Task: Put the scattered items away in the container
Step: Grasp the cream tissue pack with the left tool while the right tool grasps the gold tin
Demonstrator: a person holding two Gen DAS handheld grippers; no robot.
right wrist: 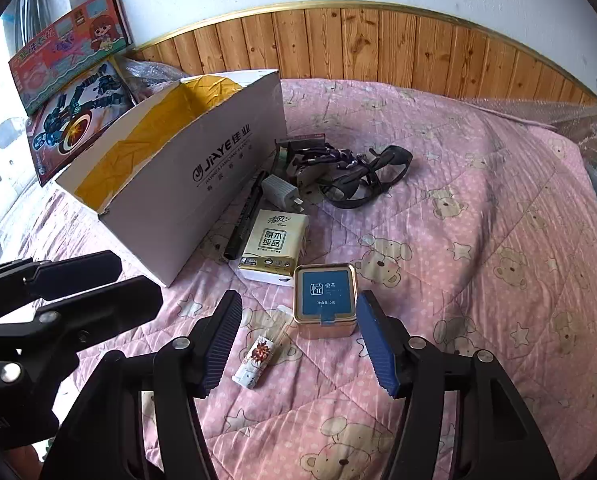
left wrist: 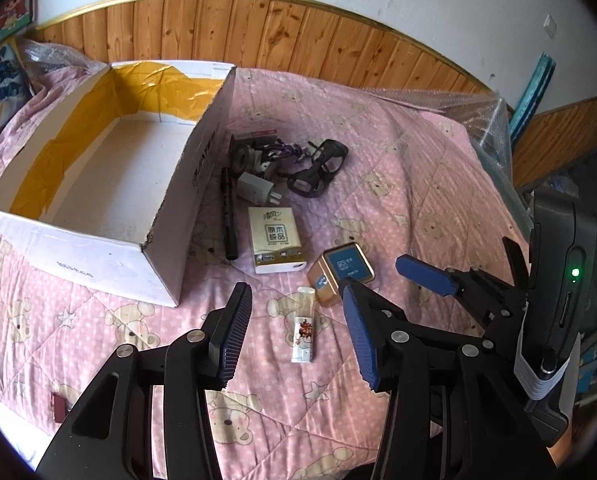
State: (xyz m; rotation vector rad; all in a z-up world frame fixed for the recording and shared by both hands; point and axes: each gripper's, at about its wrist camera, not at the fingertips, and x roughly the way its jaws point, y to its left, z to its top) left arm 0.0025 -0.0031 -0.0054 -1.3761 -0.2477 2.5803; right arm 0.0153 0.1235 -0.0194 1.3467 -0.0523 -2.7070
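An open white cardboard box (left wrist: 194,184) (right wrist: 202,192) with yellow tape inside stands at the left on the pink quilt. Beside it lie a black pen (left wrist: 228,216), a white charger plug (left wrist: 258,190), dark glasses (left wrist: 318,168) among cables, a tissue pack (left wrist: 274,238) (right wrist: 274,244), a gold tin with a blue lid (left wrist: 340,276) (right wrist: 325,294) and a small white packet (left wrist: 303,328) (right wrist: 258,356). My left gripper (left wrist: 298,336) (right wrist: 138,282) hovers open over the packet. Open as well, my right gripper (right wrist: 298,344) (left wrist: 462,264) hangs just short of the tin. Neither holds anything.
Colourful toy boxes (right wrist: 70,48) lean against the wall behind the cardboard box. Bubble wrap (right wrist: 558,120) lines the bed's far right edge below the wooden wall panelling. The quilt (right wrist: 478,240) stretches bare to the right of the items.
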